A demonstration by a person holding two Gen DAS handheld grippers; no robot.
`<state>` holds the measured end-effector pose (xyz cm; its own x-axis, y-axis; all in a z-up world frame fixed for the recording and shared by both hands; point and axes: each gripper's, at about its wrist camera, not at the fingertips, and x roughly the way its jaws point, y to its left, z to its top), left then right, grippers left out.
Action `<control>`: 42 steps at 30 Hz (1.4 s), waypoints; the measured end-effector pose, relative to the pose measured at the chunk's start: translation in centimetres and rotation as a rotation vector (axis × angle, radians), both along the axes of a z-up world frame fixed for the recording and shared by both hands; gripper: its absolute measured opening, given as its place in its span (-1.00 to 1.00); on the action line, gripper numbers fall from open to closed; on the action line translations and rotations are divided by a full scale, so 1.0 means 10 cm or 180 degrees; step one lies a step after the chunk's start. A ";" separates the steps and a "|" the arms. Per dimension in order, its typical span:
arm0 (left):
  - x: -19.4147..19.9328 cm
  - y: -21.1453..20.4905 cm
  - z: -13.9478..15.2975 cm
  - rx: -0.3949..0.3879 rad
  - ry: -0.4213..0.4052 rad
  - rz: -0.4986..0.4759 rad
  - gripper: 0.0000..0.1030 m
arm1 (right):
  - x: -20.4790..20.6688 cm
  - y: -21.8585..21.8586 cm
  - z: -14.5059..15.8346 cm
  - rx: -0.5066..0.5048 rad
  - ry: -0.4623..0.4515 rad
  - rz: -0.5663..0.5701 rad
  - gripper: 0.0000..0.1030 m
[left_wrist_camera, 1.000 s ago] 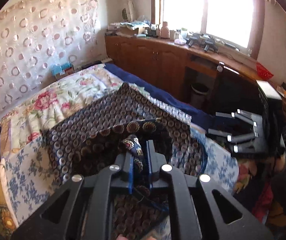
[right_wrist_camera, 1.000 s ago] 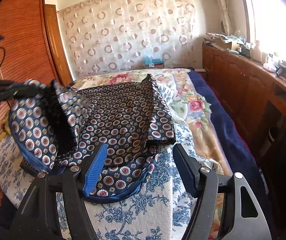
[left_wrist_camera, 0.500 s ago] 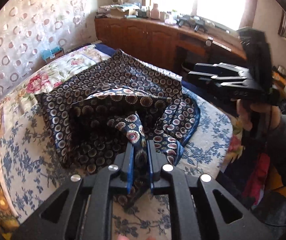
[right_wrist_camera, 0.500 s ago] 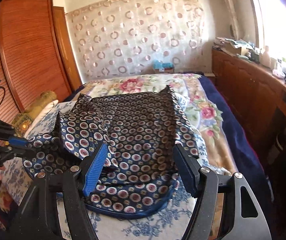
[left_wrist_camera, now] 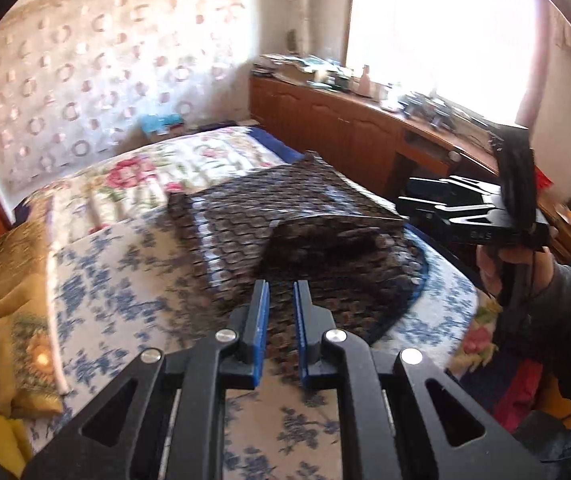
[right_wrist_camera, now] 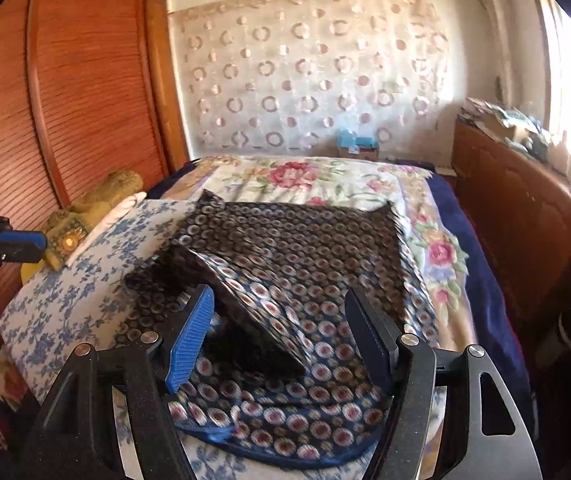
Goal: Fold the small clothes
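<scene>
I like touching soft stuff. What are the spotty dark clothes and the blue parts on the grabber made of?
The dark patterned garment looks like thin, slightly shiny woven cloth, maybe silky; it drapes and creases. The blue pads on the right gripper look like ridged rubber or plastic, matte.

Bright sunlit window (left_wrist_camera: 441,32) rt; long wooden cabinet bench (left_wrist_camera: 349,132) below; ring-patterned cream curtain (right_wrist_camera: 309,76) rear wall; slatted wooden wardrobe (right_wrist_camera: 81,80) lt.
</scene>
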<state>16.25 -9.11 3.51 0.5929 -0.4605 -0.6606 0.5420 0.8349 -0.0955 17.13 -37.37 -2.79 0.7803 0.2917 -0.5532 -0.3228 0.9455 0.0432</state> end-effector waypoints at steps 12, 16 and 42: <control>-0.06 0.52 -0.35 0.0012 0.0047 0.0400 -0.82 | 0.57 1.10 -0.11 -0.0692 0.0354 0.0748 0.35; -0.06 0.59 -0.43 -0.0002 0.0064 0.0449 -0.82 | 0.66 1.40 -0.11 -0.0876 0.0472 0.1000 0.35; 0.54 0.70 -0.75 -0.0043 0.0265 0.0617 -0.82 | 1.31 1.54 -0.79 -0.1384 0.0963 0.1303 -0.88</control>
